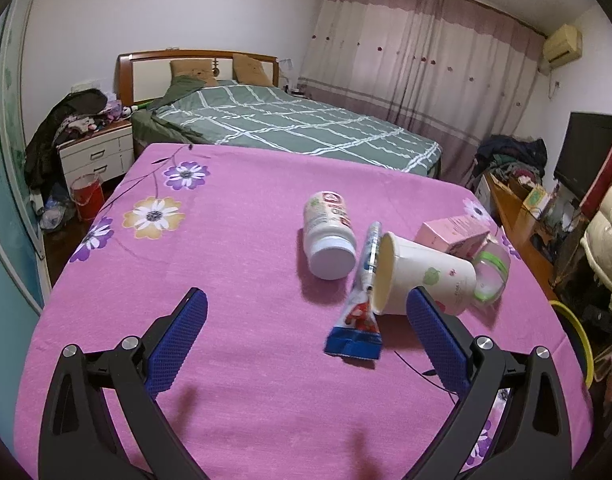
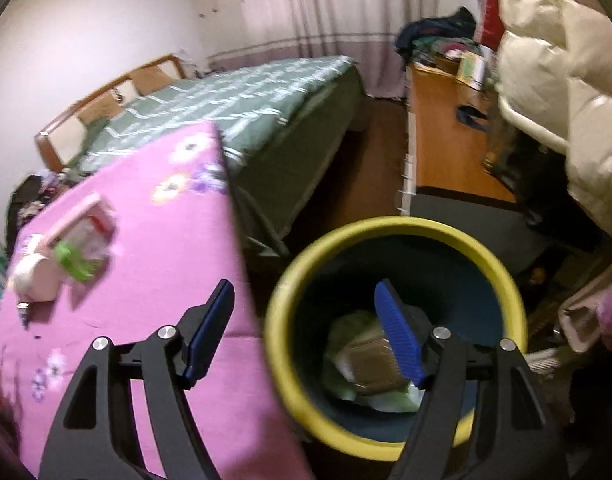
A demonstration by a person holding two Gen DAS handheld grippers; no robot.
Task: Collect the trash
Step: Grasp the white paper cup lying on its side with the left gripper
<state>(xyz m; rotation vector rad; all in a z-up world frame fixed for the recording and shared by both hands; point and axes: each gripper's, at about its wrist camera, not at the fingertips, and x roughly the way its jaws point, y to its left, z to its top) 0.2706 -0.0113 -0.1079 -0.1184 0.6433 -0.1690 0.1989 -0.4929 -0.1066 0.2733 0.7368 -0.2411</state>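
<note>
On the pink flowered tablecloth (image 1: 226, 264) lies a heap of trash: a white bottle (image 1: 329, 235) on its side, a tipped paper cup (image 1: 422, 276), a blue and red wrapper (image 1: 360, 312), a pink box (image 1: 452, 234) and a clear cup with a green band (image 1: 491, 274). My left gripper (image 1: 306, 300) hovers open just in front of the heap, its right pad next to the paper cup. My right gripper (image 2: 304, 292) stands open with nothing between its jaws, over the yellow-rimmed bin (image 2: 386, 228) beside the table. Crumpled trash (image 2: 366, 364) lies inside the bin.
A green bed (image 1: 290, 124) stands behind the table. A wooden desk (image 2: 442, 128) with clutter and a white puffy coat (image 2: 562, 72) are to the right of the bin. A nightstand (image 1: 96, 152) and a red bucket (image 1: 86, 196) stand at the far left.
</note>
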